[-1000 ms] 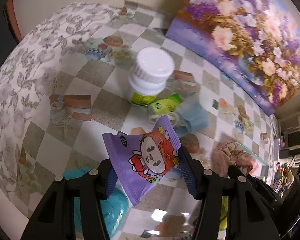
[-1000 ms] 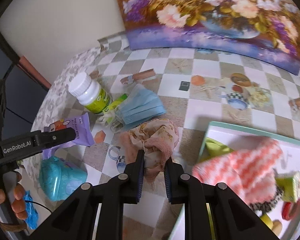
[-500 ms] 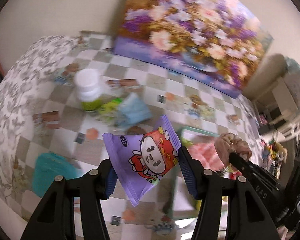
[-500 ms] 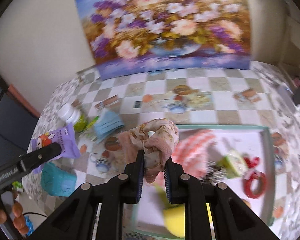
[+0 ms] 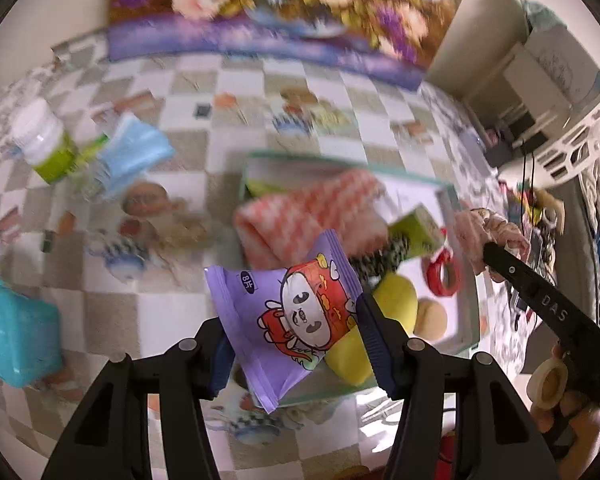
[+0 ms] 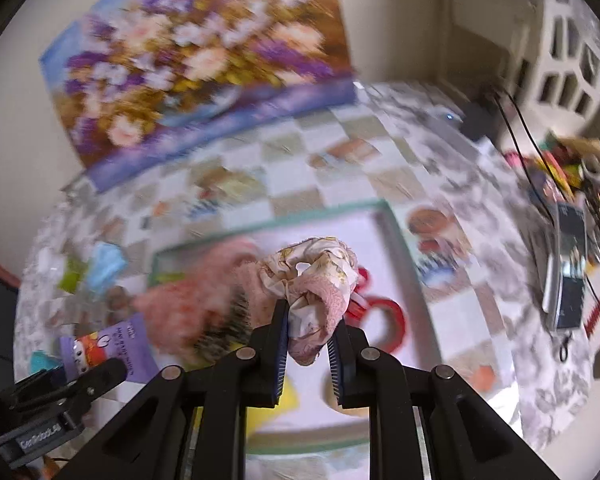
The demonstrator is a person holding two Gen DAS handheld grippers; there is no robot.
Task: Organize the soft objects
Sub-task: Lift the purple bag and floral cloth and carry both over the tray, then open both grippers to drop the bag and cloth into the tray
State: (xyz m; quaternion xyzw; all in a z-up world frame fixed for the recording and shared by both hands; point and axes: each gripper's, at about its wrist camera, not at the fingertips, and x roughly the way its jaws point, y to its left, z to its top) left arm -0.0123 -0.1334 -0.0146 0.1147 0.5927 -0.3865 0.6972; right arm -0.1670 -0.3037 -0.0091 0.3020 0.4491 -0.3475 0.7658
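Left gripper (image 5: pixel 294 334): fingers clamped on purple snack packet (image 5: pixel 288 320). Right gripper (image 6: pixel 308 344): fingers clamped on pink scrunchie (image 6: pixel 316 284), above tray (image 6: pixel 400 240).

The flower painting (image 6: pixel 196 64) and the checked table (image 5: pixel 340 92) are smeared with blur. The purple snack bag (image 5: pixel 288 320) hides part of the tray (image 5: pixel 448 200). The teal box (image 5: pixel 12 332) is cut off at the edge.
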